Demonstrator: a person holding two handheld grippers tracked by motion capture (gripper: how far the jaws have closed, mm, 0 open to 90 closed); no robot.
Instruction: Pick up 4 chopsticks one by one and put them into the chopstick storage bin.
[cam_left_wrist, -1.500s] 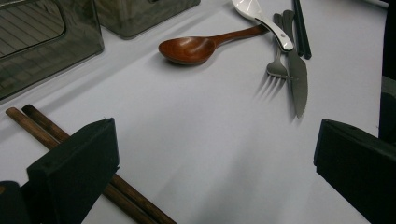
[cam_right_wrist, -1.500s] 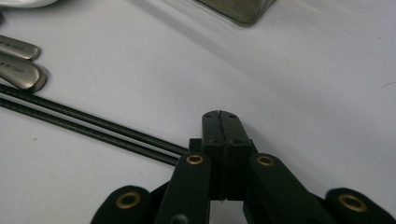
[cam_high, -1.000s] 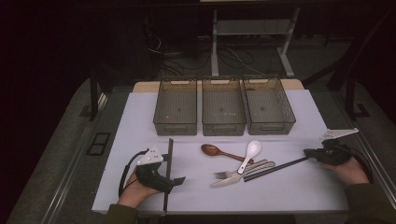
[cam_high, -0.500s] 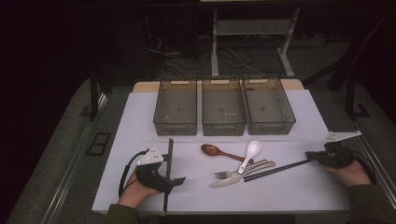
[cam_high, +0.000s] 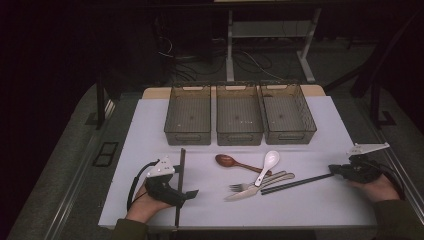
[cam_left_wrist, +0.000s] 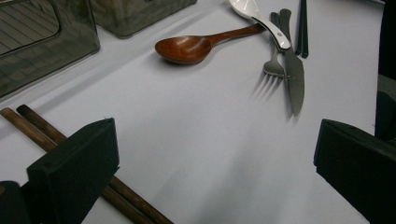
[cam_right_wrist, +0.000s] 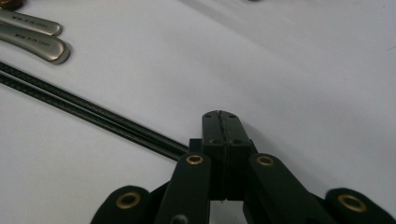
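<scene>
1. Pair of thin black chopsticks lies on the white table, just beside the right gripper, whose jaws are pressed together empty.
2. Left gripper rests wide open beside brown wooden chopsticks, likely ready to grasp.

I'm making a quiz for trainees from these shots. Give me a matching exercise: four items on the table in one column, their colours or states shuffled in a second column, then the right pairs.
Things:
1. right gripper
2. left gripper
3. spoon by the knife
4. spoon nearer the bins

Descriptions:
A. brown wood
B. jaws open
C. white
D. jaws shut

Pairs: 1-D, 2-B, 3-C, 4-A
</scene>
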